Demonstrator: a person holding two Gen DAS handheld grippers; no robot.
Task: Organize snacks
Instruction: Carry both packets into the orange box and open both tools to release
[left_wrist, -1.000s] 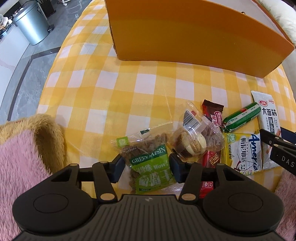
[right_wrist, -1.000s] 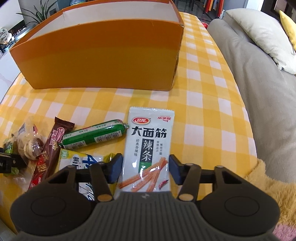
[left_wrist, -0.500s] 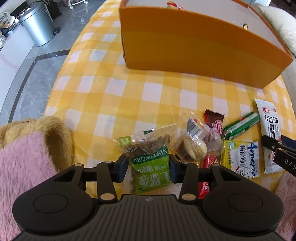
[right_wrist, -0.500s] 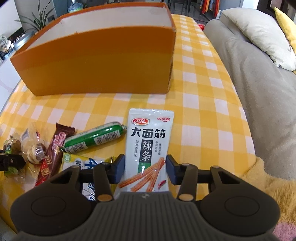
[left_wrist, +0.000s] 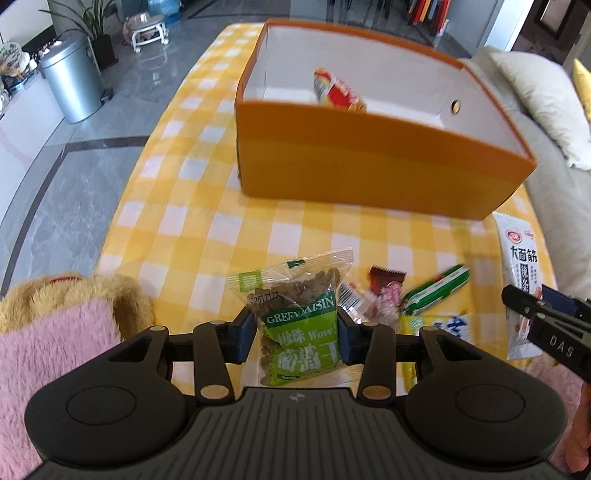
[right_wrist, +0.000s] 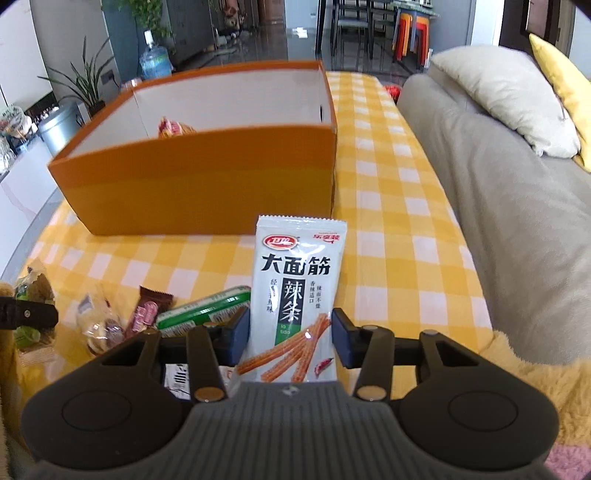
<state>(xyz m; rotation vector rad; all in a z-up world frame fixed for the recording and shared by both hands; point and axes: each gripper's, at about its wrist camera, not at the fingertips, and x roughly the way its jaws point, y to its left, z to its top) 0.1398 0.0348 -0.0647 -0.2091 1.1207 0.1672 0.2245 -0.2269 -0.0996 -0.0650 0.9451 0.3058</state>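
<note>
My left gripper (left_wrist: 295, 328) is shut on a green raisin bag (left_wrist: 295, 295), which hangs just above the yellow checked tablecloth (left_wrist: 207, 221). My right gripper (right_wrist: 291, 332) is shut on a white spicy-strip packet (right_wrist: 299, 266), also raised off the cloth. Beyond both stands an orange box (left_wrist: 369, 173) with a white inside, holding one red and yellow snack (left_wrist: 338, 90). On the cloth between the grippers lie a clear cookie pack (right_wrist: 98, 325), a brown chocolate bar (right_wrist: 151, 306), a green sausage (right_wrist: 207, 314) and a yellow-white sachet (left_wrist: 443, 326).
A grey sofa (right_wrist: 498, 184) with pillows runs along the table's right side. Pink and tan plush fabric (left_wrist: 55, 332) lies at the near left edge. A metal bin (left_wrist: 74, 85) stands on the floor to the left. Bare cloth separates the snacks from the box.
Both grippers narrowed onto their packets and rose with them. The views tipped up, so the inside of the orange box and the snack in it now show.
</note>
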